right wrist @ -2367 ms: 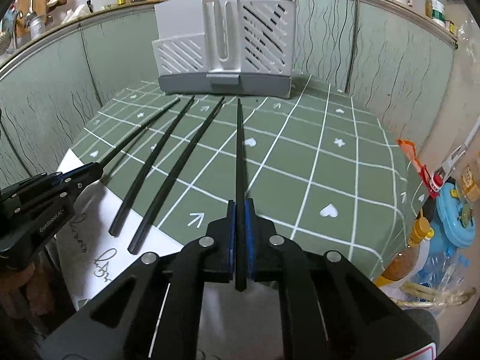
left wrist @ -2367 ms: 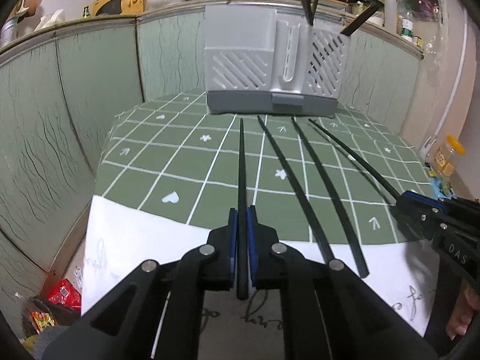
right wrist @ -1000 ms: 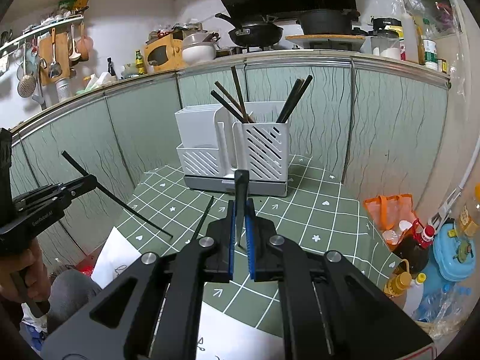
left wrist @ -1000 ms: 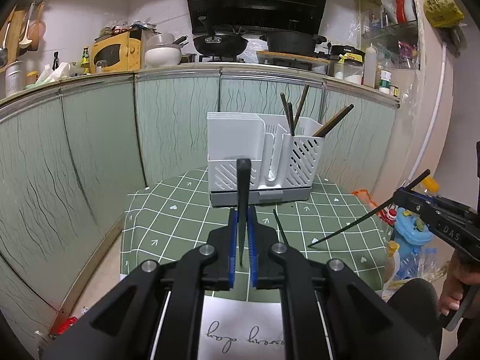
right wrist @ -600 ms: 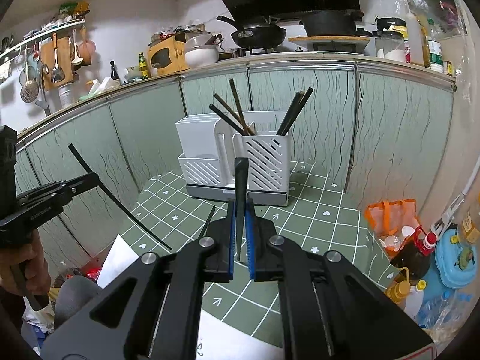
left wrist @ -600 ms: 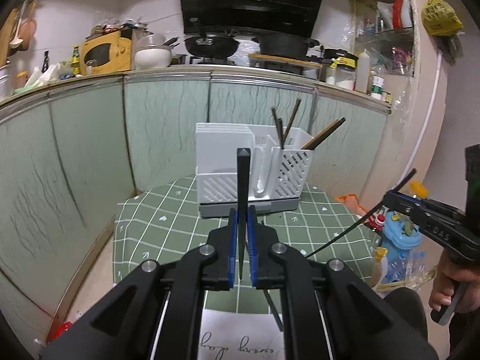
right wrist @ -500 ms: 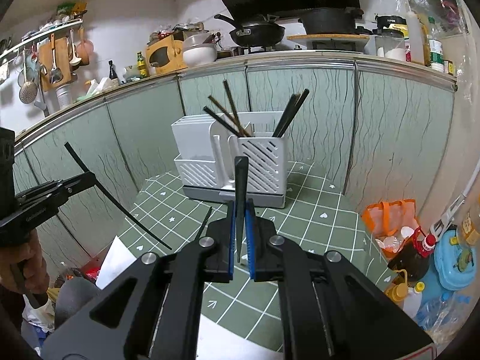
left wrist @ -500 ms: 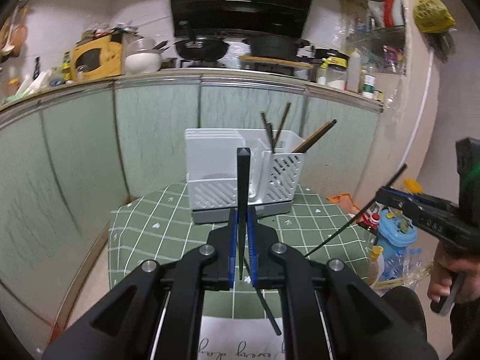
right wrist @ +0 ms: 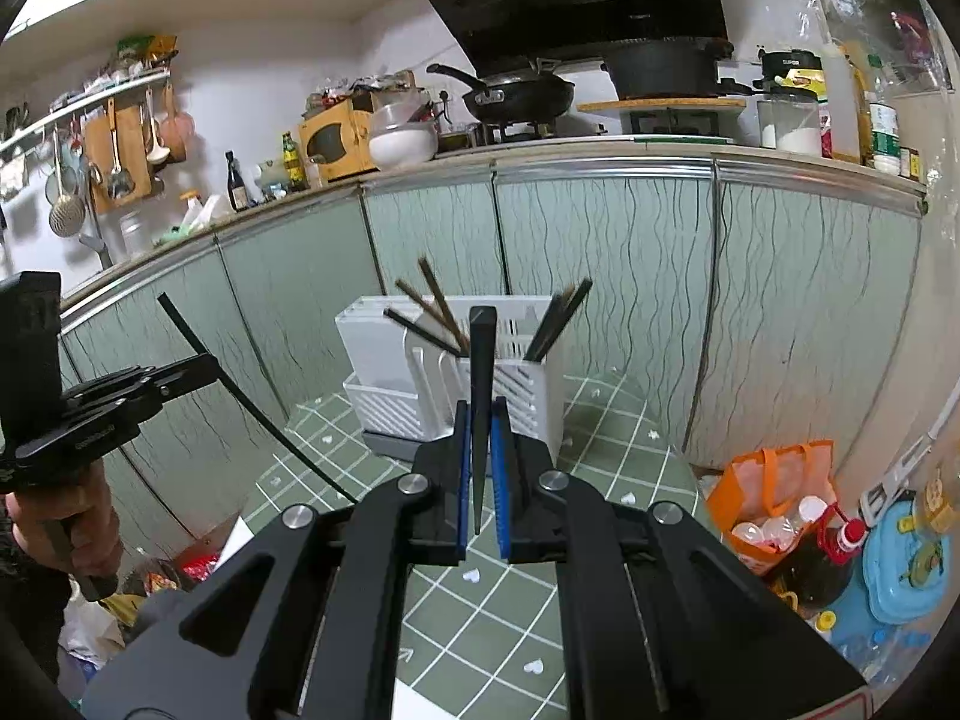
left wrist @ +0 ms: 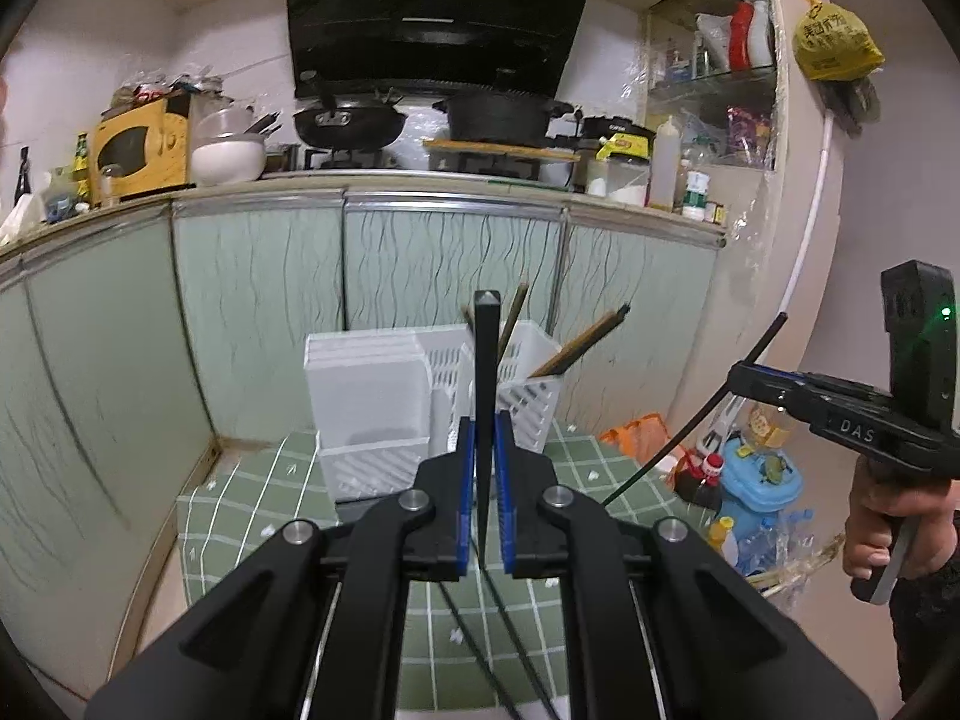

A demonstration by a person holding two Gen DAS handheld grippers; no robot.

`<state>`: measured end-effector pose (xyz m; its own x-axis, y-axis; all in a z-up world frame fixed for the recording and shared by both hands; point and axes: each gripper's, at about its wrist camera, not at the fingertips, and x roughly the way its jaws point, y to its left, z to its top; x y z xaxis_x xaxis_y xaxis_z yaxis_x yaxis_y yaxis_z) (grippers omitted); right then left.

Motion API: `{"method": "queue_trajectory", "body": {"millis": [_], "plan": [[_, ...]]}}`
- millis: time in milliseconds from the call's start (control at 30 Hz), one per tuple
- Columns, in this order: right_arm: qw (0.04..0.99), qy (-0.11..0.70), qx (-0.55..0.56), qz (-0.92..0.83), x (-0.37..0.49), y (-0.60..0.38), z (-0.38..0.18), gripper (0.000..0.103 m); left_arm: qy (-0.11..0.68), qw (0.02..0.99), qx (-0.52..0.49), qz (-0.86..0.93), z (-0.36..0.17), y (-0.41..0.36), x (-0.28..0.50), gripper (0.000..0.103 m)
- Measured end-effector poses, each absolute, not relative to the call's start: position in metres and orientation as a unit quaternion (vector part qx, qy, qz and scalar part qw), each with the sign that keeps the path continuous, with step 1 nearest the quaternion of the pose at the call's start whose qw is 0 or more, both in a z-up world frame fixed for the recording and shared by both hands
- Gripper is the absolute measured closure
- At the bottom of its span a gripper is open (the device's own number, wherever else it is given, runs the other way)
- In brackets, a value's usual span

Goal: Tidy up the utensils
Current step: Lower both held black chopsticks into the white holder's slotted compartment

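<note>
My left gripper (left wrist: 485, 438) is shut on a black chopstick (left wrist: 486, 372) that points up and forward, high above the table. My right gripper (right wrist: 480, 420) is shut on another black chopstick (right wrist: 481, 384), held the same way. Each gripper shows in the other's view, the right one (left wrist: 735, 373) with its chopstick slanting down, the left one (right wrist: 210, 363) likewise. The white utensil holder (left wrist: 420, 402) stands at the table's back with several chopsticks in its slotted right compartment (right wrist: 510, 372). Two black chopsticks (left wrist: 480, 648) lie on the green checked tablecloth (left wrist: 252, 510).
Green cabinet fronts (left wrist: 258, 312) wall the table at the back and left. An orange bag (right wrist: 774, 492), bottles and a blue container (right wrist: 906, 558) sit on the floor to the right. White paper (right wrist: 234, 540) lies at the table's near edge.
Both grippers have lifted their chopsticks off the table and risen well above it, tilting upward. The holder now looks lower and farther. Two chopsticks stay on the cloth.
</note>
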<state>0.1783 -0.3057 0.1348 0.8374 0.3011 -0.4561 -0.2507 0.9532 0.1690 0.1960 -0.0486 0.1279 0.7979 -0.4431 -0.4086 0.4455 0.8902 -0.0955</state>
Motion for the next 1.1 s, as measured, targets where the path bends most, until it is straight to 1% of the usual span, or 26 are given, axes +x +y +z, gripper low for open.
{"method": "queue_trajectory", "body": {"millis": [200, 433, 867, 1100], "plan": [[0.957, 0.24, 0.071, 0.15, 0.196, -0.321, 0.155, 0.097, 0.213, 0.945, -0.004, -0.247, 0.151, -0.06, 0.217, 0.095], [0.956, 0.239, 0.072, 0.155, 0.22, -0.326, 0.172, 0.097, 0.193, 0.945, 0.007, -0.266, 0.172, -0.081, 0.234, 0.095], [0.961, 0.217, 0.066, 0.16, 0.266, -0.332, 0.209, 0.097, 0.171, 0.94, -0.01, -0.295, 0.199, -0.104, 0.286, 0.095], [0.963, 0.205, 0.07, 0.163, 0.299, -0.338, 0.221, 0.097, 0.173, 0.939, -0.036, -0.297, 0.198, -0.103, 0.323, 0.095]]}}
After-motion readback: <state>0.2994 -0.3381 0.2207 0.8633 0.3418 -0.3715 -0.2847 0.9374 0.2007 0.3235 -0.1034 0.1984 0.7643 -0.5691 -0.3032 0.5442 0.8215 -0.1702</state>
